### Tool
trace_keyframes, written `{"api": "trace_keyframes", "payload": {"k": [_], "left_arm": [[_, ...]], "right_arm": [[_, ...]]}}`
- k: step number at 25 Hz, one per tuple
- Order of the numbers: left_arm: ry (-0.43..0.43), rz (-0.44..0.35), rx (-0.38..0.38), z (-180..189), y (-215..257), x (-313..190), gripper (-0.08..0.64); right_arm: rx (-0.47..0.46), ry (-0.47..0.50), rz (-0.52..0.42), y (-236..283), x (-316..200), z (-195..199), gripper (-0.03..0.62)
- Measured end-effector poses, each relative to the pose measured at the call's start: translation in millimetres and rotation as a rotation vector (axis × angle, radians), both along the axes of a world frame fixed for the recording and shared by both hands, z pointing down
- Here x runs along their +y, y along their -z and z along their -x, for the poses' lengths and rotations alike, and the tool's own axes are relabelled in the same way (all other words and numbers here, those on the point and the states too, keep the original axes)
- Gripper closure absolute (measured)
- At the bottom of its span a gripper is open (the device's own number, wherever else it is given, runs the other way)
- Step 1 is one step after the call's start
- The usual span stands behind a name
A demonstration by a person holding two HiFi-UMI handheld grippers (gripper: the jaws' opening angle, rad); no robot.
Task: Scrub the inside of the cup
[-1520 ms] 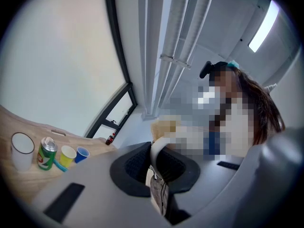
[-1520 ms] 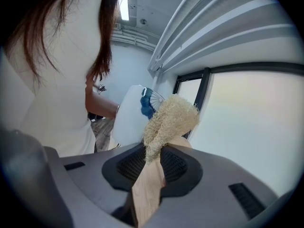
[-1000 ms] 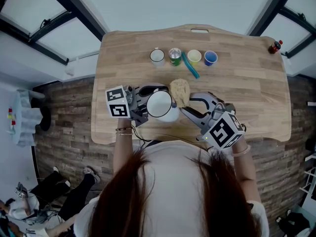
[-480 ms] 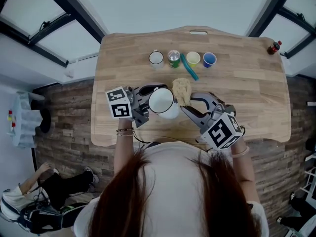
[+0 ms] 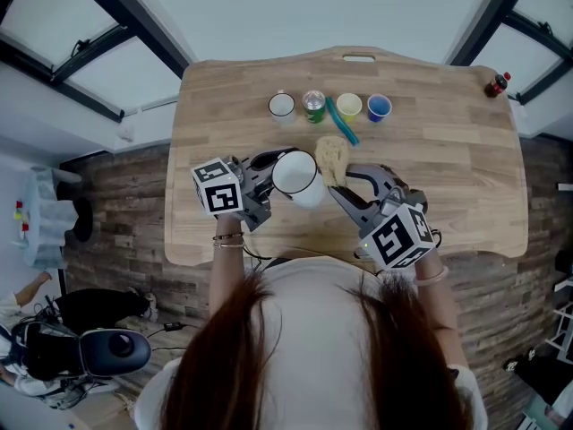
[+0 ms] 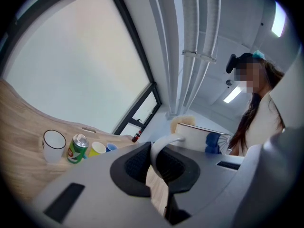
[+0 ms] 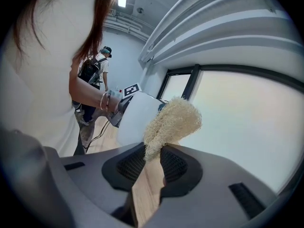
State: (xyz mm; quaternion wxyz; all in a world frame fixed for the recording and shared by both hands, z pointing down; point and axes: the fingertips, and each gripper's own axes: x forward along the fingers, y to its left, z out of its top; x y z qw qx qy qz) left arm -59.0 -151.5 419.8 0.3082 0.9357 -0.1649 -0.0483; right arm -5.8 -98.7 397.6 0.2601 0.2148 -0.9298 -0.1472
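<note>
Left gripper (image 5: 261, 170): jaws closed on the handle (image 6: 162, 144) of the white cup (image 5: 296, 176). In the left gripper view the handle loop runs straight between the pads, and the cup body sits just past the jaw tips, to their right. The cup is held up off the worktop (image 5: 448, 150), mouth tilted towards the head camera.

Right gripper (image 5: 343, 192): jaws clamped narrow on the lower end of a tan loofah sponge (image 5: 330, 158). In the right gripper view the sponge (image 7: 172, 121) stands up out of the jaws and curls right at the top. The cup (image 7: 137, 116) is just beyond the jaw tips and slightly left, with the left gripper's marker cube (image 7: 132, 90) behind it.

Head view: the sponge is just beside the cup rim on the right gripper's side, outside the mouth. Can't tell whether it touches the rim.

Well ahead of both sets of jaws there's a row on the worktop: a white mug (image 5: 281, 106), a green can (image 5: 314, 104), a yellow cup (image 5: 349, 106) and a blue cup (image 5: 380, 107). A teal stick-like item (image 5: 342, 123) lies angled between the can and the yellow cup; can't make out what it is. The left gripper view shows the same row off to the left of its jaws. There's a small dark bottle (image 5: 498, 85) at the far right corner.
</note>
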Motion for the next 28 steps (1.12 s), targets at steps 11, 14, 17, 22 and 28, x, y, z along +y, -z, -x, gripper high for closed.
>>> {"api": "trace_keyframes", "payload": {"k": [11, 14, 17, 22, 28], "left_arm": [[0.08, 0.024, -0.083, 6.5, -9.6, -8.7, 0.532], [0.102, 0.036, -0.099, 7.5, -11.3, -9.6, 0.532], [0.142, 0.057, -0.118, 9.8, -14.2, -13.2, 0.532], [0.195, 0.09, -0.141, 14.7, -17.6, -19.0, 0.532], [0.228, 0.1, -0.156, 17.5, -16.1, -21.7, 0.532]], "right_arm": [[0.031, -0.041, -0.02, -7.4, -4.0, -1.1, 0.488], [0.042, -0.056, -0.03, -8.9, -4.7, -1.7, 0.488], [0.047, -0.074, -0.04, -10.6, -6.4, -2.4, 0.488], [0.062, -0.096, -0.054, -12.3, -10.3, -1.7, 0.489], [0.062, -0.116, -0.057, -10.6, -12.2, -0.8, 0.489]]}}
